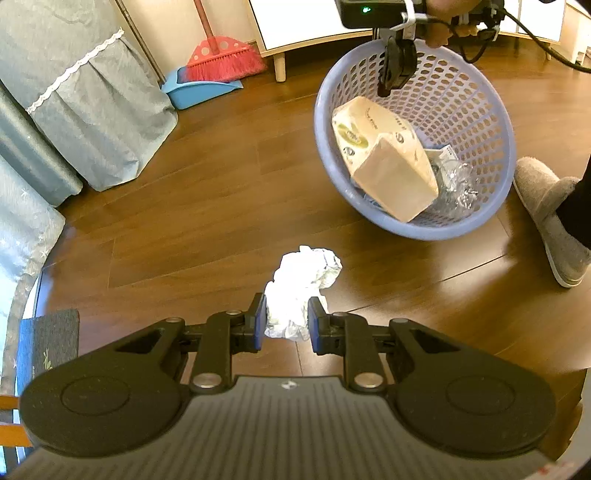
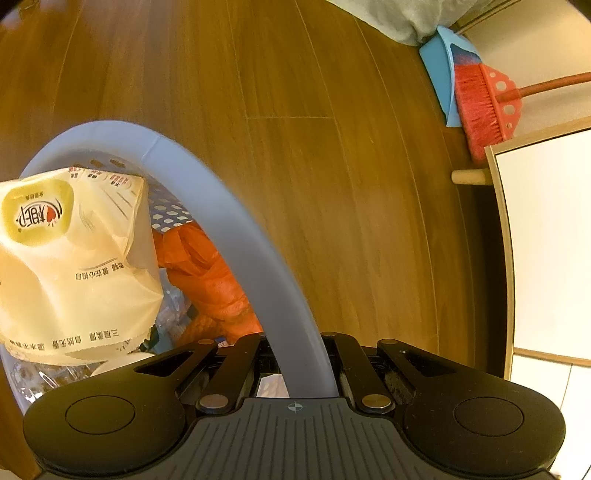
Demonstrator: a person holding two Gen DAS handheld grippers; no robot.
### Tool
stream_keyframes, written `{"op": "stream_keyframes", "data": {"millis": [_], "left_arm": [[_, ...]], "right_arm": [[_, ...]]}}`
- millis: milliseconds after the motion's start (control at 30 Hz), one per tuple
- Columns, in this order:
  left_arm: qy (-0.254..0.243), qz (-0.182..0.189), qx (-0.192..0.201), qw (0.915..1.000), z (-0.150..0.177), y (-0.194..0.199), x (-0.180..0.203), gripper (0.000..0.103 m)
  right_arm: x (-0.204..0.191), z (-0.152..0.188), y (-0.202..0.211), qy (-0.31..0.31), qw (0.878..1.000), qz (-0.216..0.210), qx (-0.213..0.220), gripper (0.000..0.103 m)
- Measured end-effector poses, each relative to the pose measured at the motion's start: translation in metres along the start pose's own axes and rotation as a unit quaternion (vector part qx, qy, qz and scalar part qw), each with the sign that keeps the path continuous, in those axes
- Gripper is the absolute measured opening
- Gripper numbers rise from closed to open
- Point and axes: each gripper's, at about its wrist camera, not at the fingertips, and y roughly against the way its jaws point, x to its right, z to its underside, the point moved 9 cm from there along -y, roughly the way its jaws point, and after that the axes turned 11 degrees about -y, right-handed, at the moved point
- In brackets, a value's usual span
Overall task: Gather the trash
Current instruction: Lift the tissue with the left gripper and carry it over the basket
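A crumpled white paper wad sits between the blue pads of my left gripper, which is shut on it above the wooden floor. A lavender perforated basket hangs tilted at the upper right, held by its rim in my right gripper. Inside lie a cream tissue pack and crinkled clear plastic. In the right wrist view the basket rim runs into my right gripper, whose fingers are shut on it. The tissue pack and orange plastic fill the basket.
A red broom and blue dustpan lean by a white cabinet at the back. Grey-green fabric drapes at the left. A person's grey slipper stands on the floor at right. A small mat lies at lower left.
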Motion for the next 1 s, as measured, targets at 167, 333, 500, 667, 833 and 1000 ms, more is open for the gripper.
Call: {"op": "stream_keyframes", "data": {"millis": [167, 333, 500, 667, 833, 1000], "left_arm": [[-0.001, 0.003, 0.005, 1.0, -0.006, 0.004, 0.004, 0.019], [-0.004, 0.005, 0.012, 0.9999, -0.017, 0.004, 0.008, 0.019], [-0.01, 0.008, 0.016, 0.9998, -0.027, 0.002, 0.013, 0.019], [-0.01, 0.01, 0.019, 0.9997, -0.033, 0.001, 0.015, 0.019], [-0.009, 0.009, 0.02, 0.9997, -0.037, 0.001, 0.016, 0.019], [-0.009, 0.01, 0.018, 0.9997, -0.037, 0.001, 0.017, 0.019]], "right_arm": [[0.002, -0.001, -0.002, -0.013, 1.0, -0.002, -0.004, 0.0], [0.002, -0.002, -0.002, -0.013, 1.0, -0.007, -0.005, 0.0], [-0.002, -0.003, -0.001, -0.017, 1.0, -0.018, -0.005, 0.0], [-0.004, -0.002, -0.001, -0.024, 0.999, -0.028, -0.008, 0.0], [-0.008, -0.002, 0.0, -0.025, 0.999, -0.029, -0.007, 0.0], [-0.015, -0.003, 0.0, -0.032, 0.999, -0.041, -0.01, 0.0]]}}
